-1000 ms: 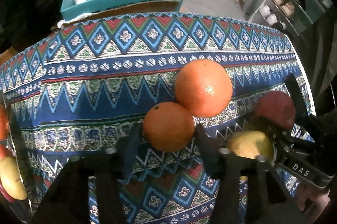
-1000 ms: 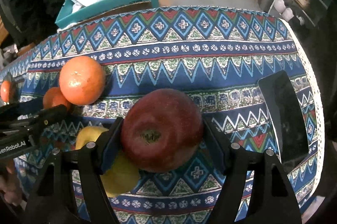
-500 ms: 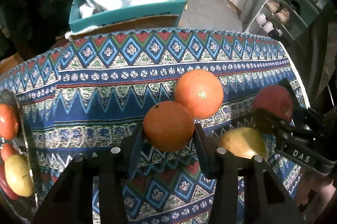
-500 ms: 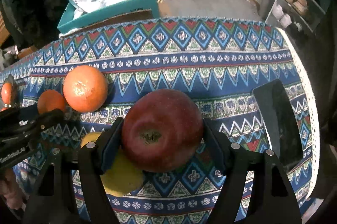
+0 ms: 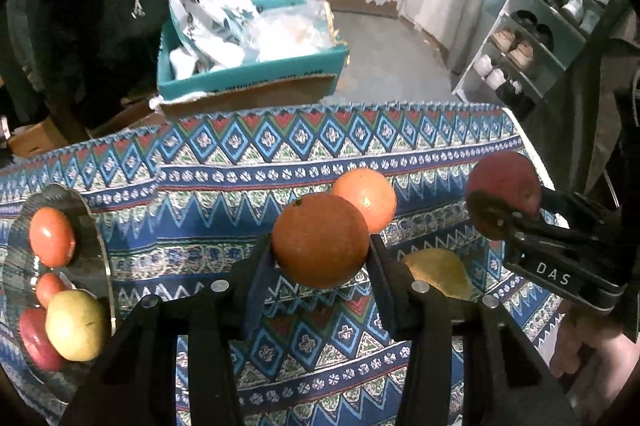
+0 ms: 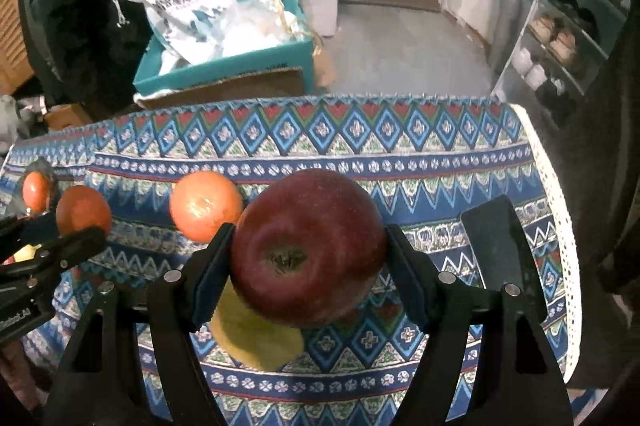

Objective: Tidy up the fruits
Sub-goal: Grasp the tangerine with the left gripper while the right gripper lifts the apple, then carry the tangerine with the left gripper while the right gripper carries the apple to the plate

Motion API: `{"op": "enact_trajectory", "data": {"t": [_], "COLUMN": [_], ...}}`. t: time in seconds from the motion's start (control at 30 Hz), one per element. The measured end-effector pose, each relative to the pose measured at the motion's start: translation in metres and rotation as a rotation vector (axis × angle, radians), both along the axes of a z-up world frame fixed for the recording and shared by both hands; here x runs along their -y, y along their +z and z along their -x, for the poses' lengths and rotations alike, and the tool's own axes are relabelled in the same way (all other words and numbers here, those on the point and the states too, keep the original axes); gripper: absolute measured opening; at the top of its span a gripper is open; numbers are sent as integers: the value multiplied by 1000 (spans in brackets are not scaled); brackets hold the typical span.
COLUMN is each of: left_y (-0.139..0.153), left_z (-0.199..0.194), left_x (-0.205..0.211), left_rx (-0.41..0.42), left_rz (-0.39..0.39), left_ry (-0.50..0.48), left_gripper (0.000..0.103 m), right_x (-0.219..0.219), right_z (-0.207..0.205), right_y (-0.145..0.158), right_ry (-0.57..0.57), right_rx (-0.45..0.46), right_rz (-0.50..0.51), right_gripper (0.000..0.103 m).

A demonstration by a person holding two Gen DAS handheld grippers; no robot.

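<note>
My left gripper (image 5: pixel 320 258) is shut on an orange (image 5: pixel 320 240) and holds it above the patterned tablecloth. My right gripper (image 6: pixel 308 262) is shut on a dark red apple (image 6: pixel 306 252), also lifted; it shows at the right of the left wrist view (image 5: pixel 504 192). A second orange (image 5: pixel 366 196) and a yellow fruit (image 5: pixel 438 272) lie on the cloth between the grippers. A glass plate (image 5: pixel 92 226) at the far left holds several fruits, among them a red one (image 5: pixel 51 236) and a yellow apple (image 5: pixel 76 324).
A black phone (image 6: pixel 502 254) lies on the cloth at the right, near the lace edge. Behind the table stands a teal box (image 5: pixel 248 74) with white bags. A shoe rack (image 5: pixel 540 26) stands at the back right.
Both grippers have risen with their fruits and drawn back. The left view has swung left, and the glass plate with fruits has come into sight.
</note>
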State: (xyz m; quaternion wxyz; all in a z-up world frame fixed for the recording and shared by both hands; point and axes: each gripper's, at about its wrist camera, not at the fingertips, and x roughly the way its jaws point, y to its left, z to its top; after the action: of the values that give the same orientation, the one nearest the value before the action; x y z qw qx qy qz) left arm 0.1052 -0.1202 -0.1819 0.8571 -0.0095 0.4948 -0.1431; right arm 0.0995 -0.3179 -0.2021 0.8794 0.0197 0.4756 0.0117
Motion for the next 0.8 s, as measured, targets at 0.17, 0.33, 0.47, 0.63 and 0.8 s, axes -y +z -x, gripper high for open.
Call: {"op": "enact_trajectory", "data": {"t": [0.17,0.33,0.47,0.63,0.8], "left_y": [17,30,41,58,68], "left_z": [8,17,23,32,39], "left_x": [-9,-19,-27,-41,-57], "left_rx": [33,56,77,111,131], "left_rz": [-1,-3,3,0,-5], "left_ry": [15,35,43,64,89], "left_gripper": [47,47,47,47,47], "right_x": [-10,-20,-30,-43,-59], "right_z": [5,11,15,20,26], "right_y": [17,33,45,61,74], "right_ry": [16,37,58,83,114], "right_rx": [36,66,92,124,142], "right_rz": [7,4,10,2,-7], "right_gripper": [74,74,74,74,74]}}
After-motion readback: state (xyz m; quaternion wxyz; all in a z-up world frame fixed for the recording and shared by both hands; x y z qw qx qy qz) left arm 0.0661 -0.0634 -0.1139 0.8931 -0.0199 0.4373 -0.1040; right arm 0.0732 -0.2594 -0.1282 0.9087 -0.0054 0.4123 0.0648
